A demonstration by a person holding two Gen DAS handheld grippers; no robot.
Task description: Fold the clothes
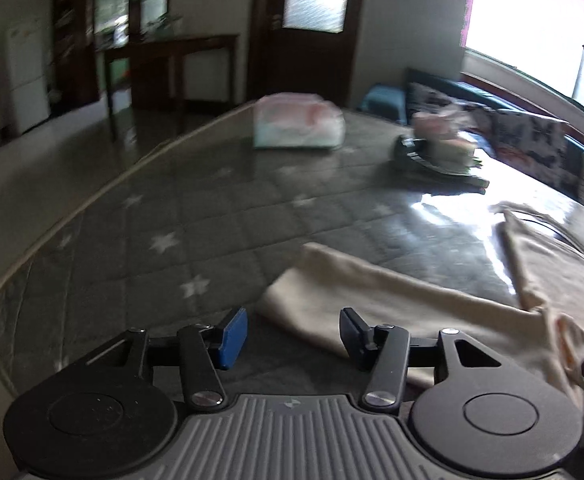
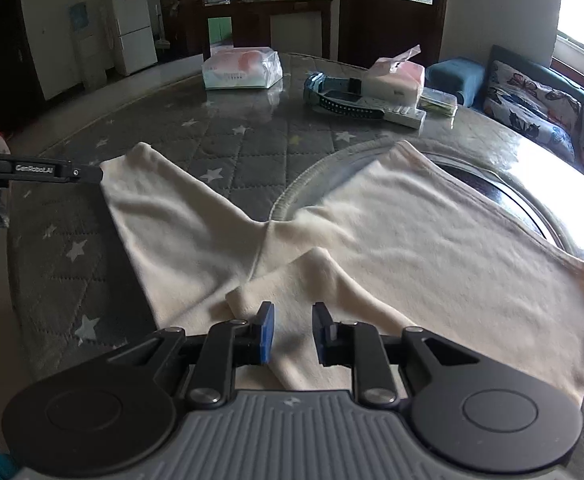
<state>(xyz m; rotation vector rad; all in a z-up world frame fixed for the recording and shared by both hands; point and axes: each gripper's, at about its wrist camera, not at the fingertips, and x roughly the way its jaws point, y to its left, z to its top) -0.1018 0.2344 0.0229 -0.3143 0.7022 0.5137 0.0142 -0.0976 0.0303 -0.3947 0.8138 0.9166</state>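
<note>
A cream long-sleeved garment (image 2: 431,240) lies spread on the grey star-quilted table (image 2: 228,148). One sleeve (image 2: 148,208) stretches out to the left, the other sleeve (image 2: 315,288) is folded in over the body. My right gripper (image 2: 293,332) is open and empty, just above the folded sleeve. My left gripper (image 1: 293,330) is open and empty at the cuff end of the left sleeve (image 1: 331,296). It shows in the right wrist view (image 2: 40,170) as a dark arm reaching the cuff.
A wrapped tissue pack (image 2: 244,68) sits at the far side of the table. A second tissue pack (image 2: 397,78), a blue-black device (image 2: 339,98) and a white power strip (image 2: 401,114) lie at the far right. A sofa with butterfly cushions (image 2: 531,100) stands at the right.
</note>
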